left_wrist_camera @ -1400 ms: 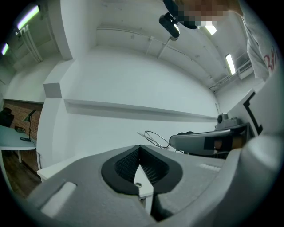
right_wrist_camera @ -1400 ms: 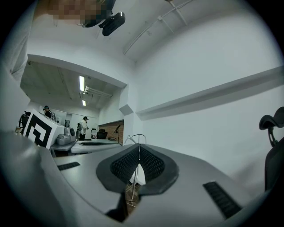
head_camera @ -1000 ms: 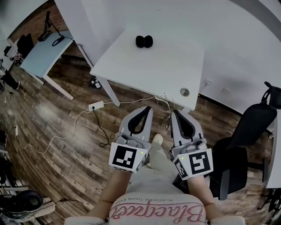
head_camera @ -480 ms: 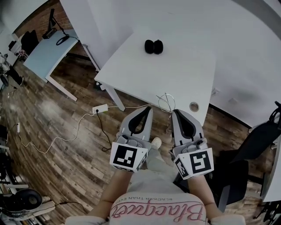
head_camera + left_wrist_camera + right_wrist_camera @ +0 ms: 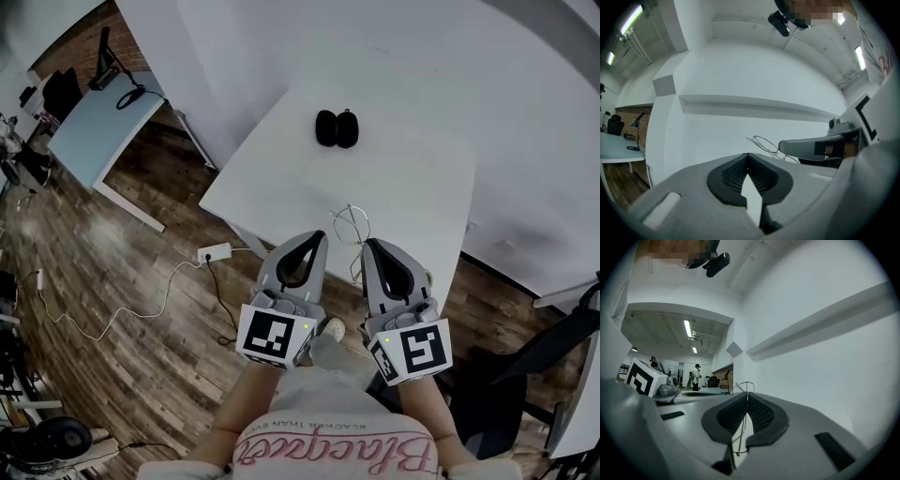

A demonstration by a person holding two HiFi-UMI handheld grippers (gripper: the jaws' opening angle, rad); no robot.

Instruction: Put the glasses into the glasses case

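Note:
A black glasses case (image 5: pixel 337 128) lies open in two round halves on the far part of the white table (image 5: pixel 412 183). My right gripper (image 5: pixel 369 245) is shut on thin wire-framed glasses (image 5: pixel 351 224), which stick out ahead of its tips over the table's near edge. In the right gripper view a wire of the glasses (image 5: pixel 742 425) runs between the closed pads. My left gripper (image 5: pixel 320 236) hangs just to the left, level, shut with nothing in it. The left gripper view shows the glasses (image 5: pixel 764 142) at the tip of the right gripper (image 5: pixel 780 146).
A pale blue desk (image 5: pixel 98 117) stands at the far left. A power strip (image 5: pixel 216 252) and cables lie on the wooden floor. A black office chair (image 5: pixel 572 337) sits at the right, and headphones (image 5: pixel 42 436) lie at the bottom left. People stand far off in the right gripper view.
Both grippers have travelled forward side by side. The table and the case have drawn nearer, and the gripper tips have gone from above the floor to the table's near edge.

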